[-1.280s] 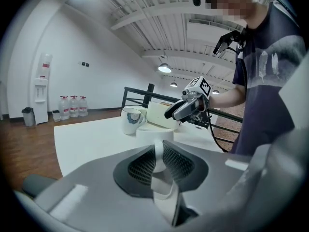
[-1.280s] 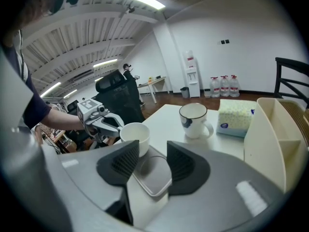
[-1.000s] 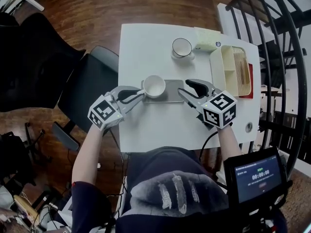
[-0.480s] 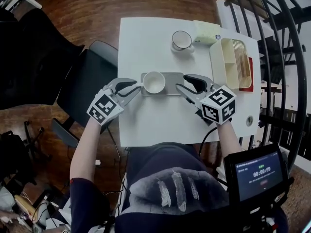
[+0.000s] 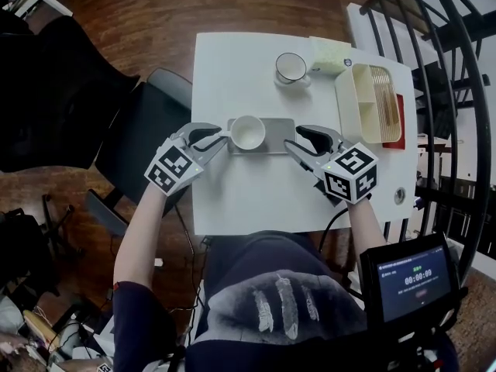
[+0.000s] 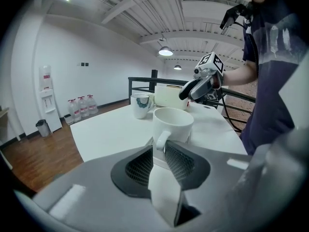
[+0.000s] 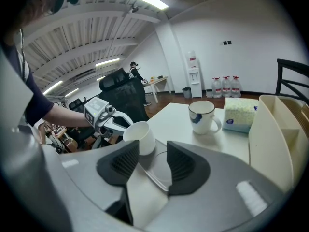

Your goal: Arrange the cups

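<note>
On tray (image 5: 280,135), plain white mug (image 5: 248,132), handle (image 6: 160,142) btw open L claw (image 5: 222,137), R claw (image 5: 292,138) open

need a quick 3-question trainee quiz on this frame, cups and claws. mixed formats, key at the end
1. Multiple choice: the plain white cup nearest the person stands on
A. the bare table
B. the grey tray
C. the cream bin

2. True or false: the right claw has its jaws clamped shut.

3. Short answer: which part of the white cup sits between the jaws of the left claw?

Key:
1. B
2. False. Its jaws stand apart and grip nothing.
3. The handle.
</note>
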